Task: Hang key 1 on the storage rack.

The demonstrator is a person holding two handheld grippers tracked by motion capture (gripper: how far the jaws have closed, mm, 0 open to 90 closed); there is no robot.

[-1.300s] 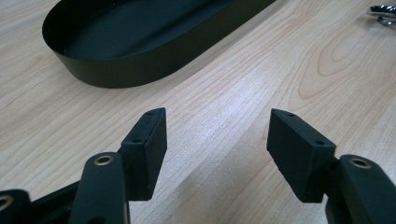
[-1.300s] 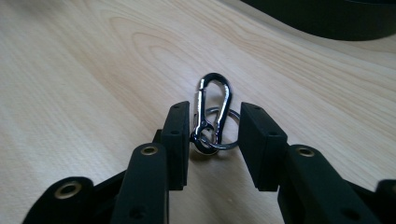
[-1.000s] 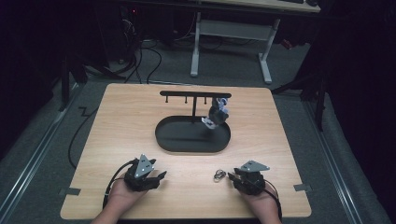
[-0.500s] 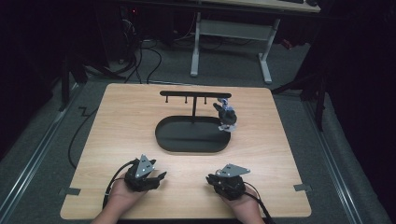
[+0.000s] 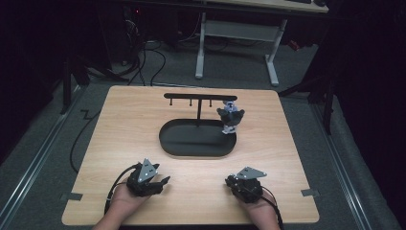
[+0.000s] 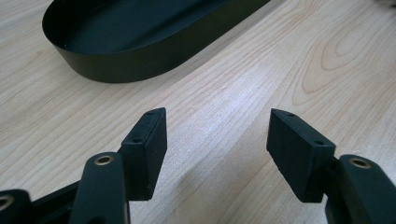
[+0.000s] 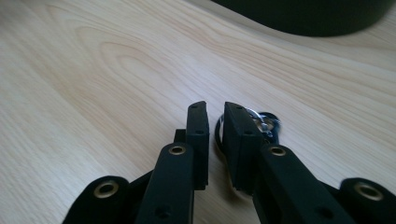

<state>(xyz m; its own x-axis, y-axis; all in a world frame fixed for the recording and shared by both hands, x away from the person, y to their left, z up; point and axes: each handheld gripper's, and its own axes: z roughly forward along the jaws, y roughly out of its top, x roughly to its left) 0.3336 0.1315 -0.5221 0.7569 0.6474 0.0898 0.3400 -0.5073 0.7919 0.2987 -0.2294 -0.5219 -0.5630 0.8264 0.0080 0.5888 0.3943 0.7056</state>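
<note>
A small metal key ring (image 7: pixel 266 122) lies on the wooden table (image 5: pixel 191 191). Its loop sits between the jaws of my right gripper (image 7: pixel 215 109), which have just been closing and now pinch it. In the high view my right gripper (image 5: pixel 230 182) rests near the table's front edge, right of centre. My left gripper (image 5: pixel 165 181) rests at the front left. Its jaws stand wide open over bare wood (image 6: pixel 217 119). A black oval tray (image 5: pixel 172 143) with a hook rack (image 5: pixel 198 97) stands mid-table, and a small grey figure (image 5: pixel 231 117) hangs from the rack's right end.
The tray's rim (image 6: pixel 140 65) lies just ahead of my left gripper, and its edge (image 7: pixel 308 18) shows beyond my right gripper. Cables trail from both grippers off the front edge. Dark floor and a desk frame (image 5: pixel 234 33) lie behind the table.
My right gripper slid left to the key ring that lay beside it, and its jaws closed on the ring. The hanging figure swung a little. My left gripper stayed put.
</note>
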